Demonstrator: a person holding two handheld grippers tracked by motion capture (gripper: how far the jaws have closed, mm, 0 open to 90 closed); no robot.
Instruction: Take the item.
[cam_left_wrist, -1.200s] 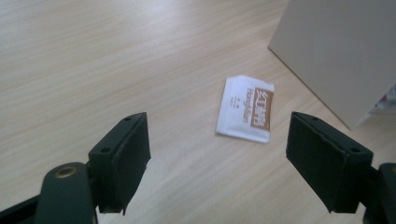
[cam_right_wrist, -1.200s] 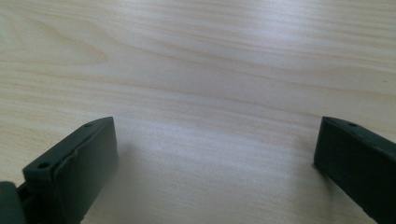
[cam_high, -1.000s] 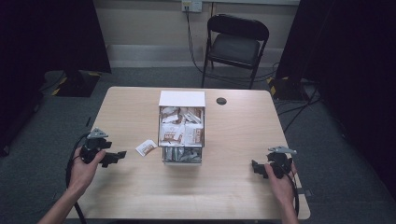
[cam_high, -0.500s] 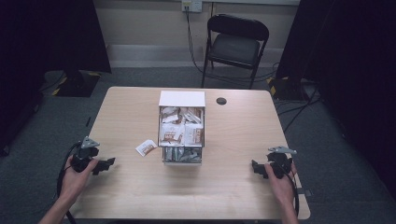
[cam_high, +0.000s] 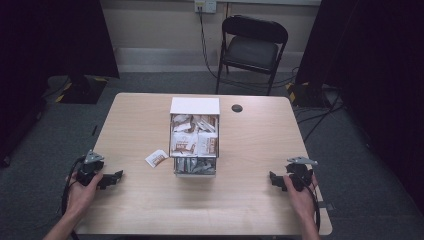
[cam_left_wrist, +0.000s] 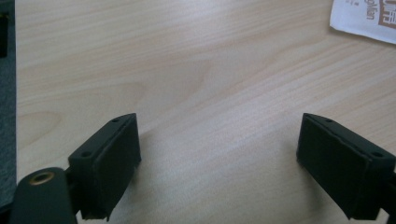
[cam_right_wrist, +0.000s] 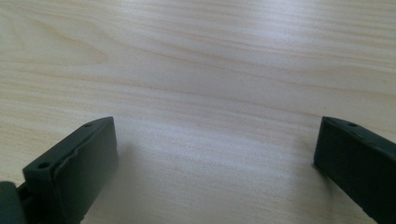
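Resting grippers (cam_high: 116, 176), jaws apart

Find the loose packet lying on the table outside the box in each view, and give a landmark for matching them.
High view: loose packet lies flat, left of the box, ahead of the left gripper.
Left gripper view: its corner sits at top right, beyond the open jaws.
Right gripper view: not in it.
Shared landmark: the wooden table.

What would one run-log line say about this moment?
left tongs: open, empty, on table | right tongs: open, empty | loose packet: beside packet box
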